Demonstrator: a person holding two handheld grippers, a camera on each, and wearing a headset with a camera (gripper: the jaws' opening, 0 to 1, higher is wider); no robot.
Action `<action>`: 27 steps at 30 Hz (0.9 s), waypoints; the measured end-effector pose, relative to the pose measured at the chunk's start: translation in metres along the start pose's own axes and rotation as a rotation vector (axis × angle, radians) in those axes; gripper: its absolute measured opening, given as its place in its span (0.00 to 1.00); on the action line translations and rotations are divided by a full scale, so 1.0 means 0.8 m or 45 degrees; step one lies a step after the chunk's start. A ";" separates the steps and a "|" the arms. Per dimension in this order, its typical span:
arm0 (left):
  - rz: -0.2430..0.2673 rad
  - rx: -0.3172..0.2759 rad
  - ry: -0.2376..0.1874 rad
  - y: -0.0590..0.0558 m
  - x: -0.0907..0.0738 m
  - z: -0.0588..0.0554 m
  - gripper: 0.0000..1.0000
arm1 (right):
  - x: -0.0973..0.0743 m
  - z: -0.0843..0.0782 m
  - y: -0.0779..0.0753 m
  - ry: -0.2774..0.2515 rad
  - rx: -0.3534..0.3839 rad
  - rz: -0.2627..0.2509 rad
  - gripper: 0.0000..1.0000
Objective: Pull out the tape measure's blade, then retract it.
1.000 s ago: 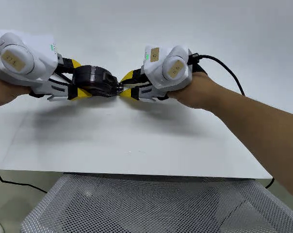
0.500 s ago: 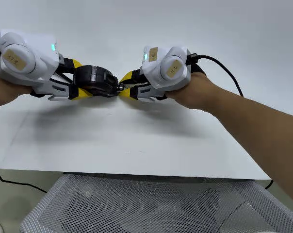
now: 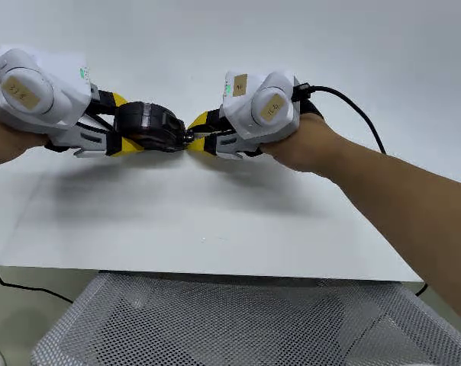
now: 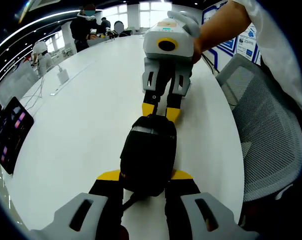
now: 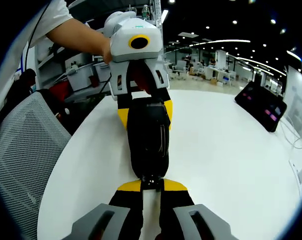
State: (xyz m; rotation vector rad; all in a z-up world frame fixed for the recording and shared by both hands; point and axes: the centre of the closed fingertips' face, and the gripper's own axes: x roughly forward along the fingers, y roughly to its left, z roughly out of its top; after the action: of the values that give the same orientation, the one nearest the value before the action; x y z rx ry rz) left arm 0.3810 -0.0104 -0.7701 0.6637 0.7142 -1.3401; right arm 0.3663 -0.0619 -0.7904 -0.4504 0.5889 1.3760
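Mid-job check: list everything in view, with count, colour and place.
tape measure: one, black, between the two tools
blade tip: one, dark, at the case's mouth
table: one, white, under the tools
mesh chair: one, grey, at table's near edge
cable: one, black, behind right tool
tablet: one, dark, on the table
left tool: one, white and yellow, shut on tape measure
right tool: one, white and yellow, shut on blade tip
hands: two, one holding each tool

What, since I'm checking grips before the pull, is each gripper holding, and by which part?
The left gripper clamps the tape measure by its case's sides; the right gripper pinches the blade's end hook at the case mouth.
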 end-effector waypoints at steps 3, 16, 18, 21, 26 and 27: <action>0.002 0.017 0.001 -0.001 0.000 -0.001 0.26 | -0.001 0.000 0.002 0.000 0.001 0.004 0.07; -0.001 -0.010 -0.006 0.000 -0.002 -0.001 0.26 | -0.011 -0.004 0.001 -0.008 0.000 -0.005 0.07; 0.000 -0.012 -0.008 0.000 -0.001 -0.001 0.26 | -0.015 -0.007 0.001 -0.006 0.000 -0.009 0.07; 0.001 -0.012 -0.009 0.000 -0.001 0.000 0.26 | -0.019 -0.012 0.001 -0.005 0.008 -0.012 0.07; 0.001 -0.013 -0.008 -0.001 -0.001 0.000 0.26 | -0.024 -0.016 0.000 -0.001 0.010 -0.017 0.07; 0.001 -0.014 -0.008 -0.001 -0.001 0.000 0.26 | -0.024 -0.017 0.000 0.001 0.006 -0.020 0.07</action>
State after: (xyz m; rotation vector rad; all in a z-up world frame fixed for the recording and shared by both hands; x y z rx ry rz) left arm 0.3803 -0.0101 -0.7697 0.6507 0.7155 -1.3367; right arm 0.3628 -0.0853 -0.7886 -0.4504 0.5880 1.3594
